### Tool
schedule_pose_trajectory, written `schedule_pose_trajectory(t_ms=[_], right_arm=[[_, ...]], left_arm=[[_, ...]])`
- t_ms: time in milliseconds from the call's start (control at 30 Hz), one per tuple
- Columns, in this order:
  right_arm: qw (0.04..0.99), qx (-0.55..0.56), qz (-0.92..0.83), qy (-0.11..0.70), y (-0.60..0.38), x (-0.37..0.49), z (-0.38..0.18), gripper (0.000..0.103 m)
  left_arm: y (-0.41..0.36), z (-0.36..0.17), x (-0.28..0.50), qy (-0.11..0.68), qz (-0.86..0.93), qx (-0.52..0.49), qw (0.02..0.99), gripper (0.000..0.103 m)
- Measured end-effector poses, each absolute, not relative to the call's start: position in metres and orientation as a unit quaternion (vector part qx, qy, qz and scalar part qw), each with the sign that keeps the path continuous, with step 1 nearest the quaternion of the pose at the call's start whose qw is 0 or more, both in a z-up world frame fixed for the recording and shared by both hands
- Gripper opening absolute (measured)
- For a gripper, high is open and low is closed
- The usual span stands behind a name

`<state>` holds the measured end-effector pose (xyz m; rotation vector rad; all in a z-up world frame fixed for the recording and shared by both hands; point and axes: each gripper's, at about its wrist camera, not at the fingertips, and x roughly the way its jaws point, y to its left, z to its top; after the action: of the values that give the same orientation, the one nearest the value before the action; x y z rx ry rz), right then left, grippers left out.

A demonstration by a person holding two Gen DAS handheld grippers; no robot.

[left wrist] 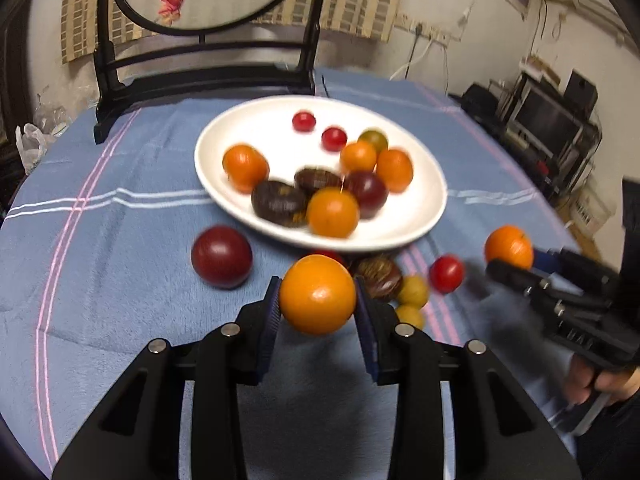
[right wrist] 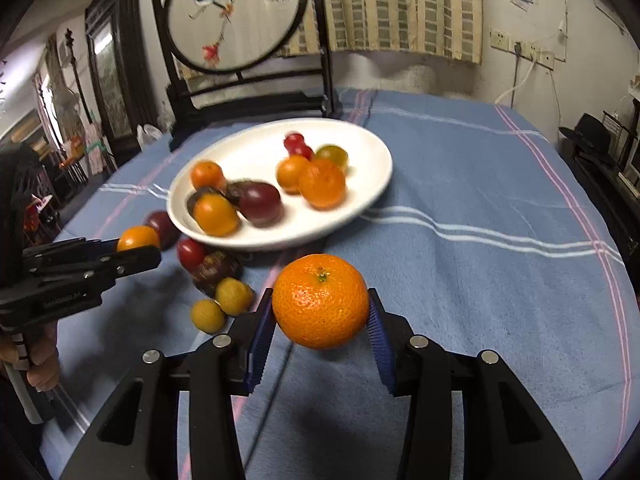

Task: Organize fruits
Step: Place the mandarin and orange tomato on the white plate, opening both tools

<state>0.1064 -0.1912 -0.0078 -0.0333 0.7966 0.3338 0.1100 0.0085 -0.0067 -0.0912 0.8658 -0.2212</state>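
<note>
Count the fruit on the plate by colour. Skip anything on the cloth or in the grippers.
Orange fruit: 4
Small red fruit: 2
Green fruit: 1
Dark fruit: 3 (two brown striped, one dark red)
Total on the plate: 10

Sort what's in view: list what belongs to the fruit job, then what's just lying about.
Job: white plate of fruit; orange in left gripper; mandarin in right gripper; loose dark plum, red tomato, two yellow fruits.

Lying about: embroidered screen, blue tablecloth, plastic bag.
</note>
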Motion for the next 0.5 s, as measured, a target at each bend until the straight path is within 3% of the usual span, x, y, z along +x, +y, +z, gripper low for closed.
schedule_pose_trajectory(t_ms=[500], right_arm=[[0.914, -0.027, 0.185, 0.36, -0.147, 0.165, 0.018, 0.045]], left_arm=[[0.004, 0.031, 0.192, 0.404, -0.068, -0.048, 0.911, 0.035]])
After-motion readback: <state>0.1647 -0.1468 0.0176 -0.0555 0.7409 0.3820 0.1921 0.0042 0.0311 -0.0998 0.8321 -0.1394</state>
